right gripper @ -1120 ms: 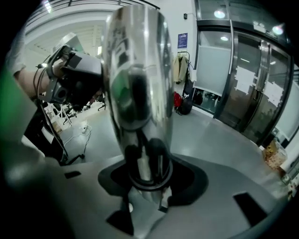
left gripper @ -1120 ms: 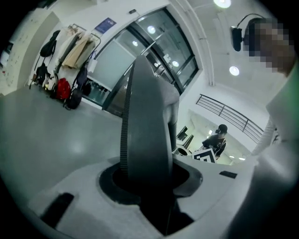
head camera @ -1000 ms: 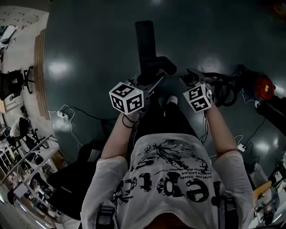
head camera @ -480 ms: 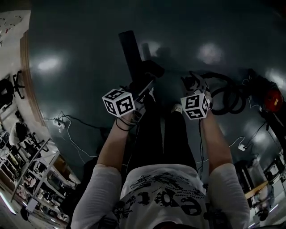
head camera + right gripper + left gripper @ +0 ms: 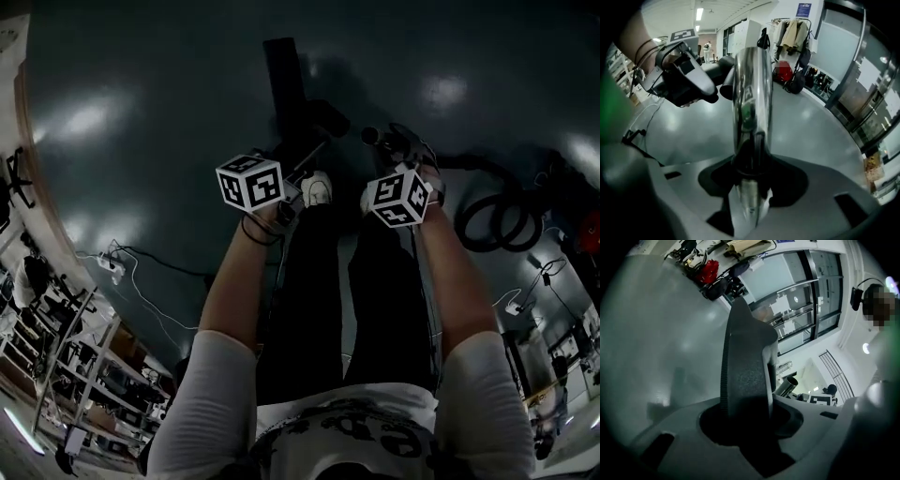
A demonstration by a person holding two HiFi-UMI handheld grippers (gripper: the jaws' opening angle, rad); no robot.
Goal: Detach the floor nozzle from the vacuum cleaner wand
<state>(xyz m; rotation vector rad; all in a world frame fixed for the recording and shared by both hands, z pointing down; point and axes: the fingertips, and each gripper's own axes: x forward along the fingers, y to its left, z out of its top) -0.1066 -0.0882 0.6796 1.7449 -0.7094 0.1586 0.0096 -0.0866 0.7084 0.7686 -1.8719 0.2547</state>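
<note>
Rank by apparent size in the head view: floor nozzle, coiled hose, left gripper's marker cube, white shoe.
1. coiled hose
2. floor nozzle and left gripper's marker cube: alike, and the cube is nearer the camera
3. white shoe

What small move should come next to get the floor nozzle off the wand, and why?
Probably hold the wand steady in the right gripper and pull the left gripper away along the tube. Both grippers look closed: the right on the shiny wand, the left on the dark neck of the floor nozzle, which seems joined to the wand.
</note>
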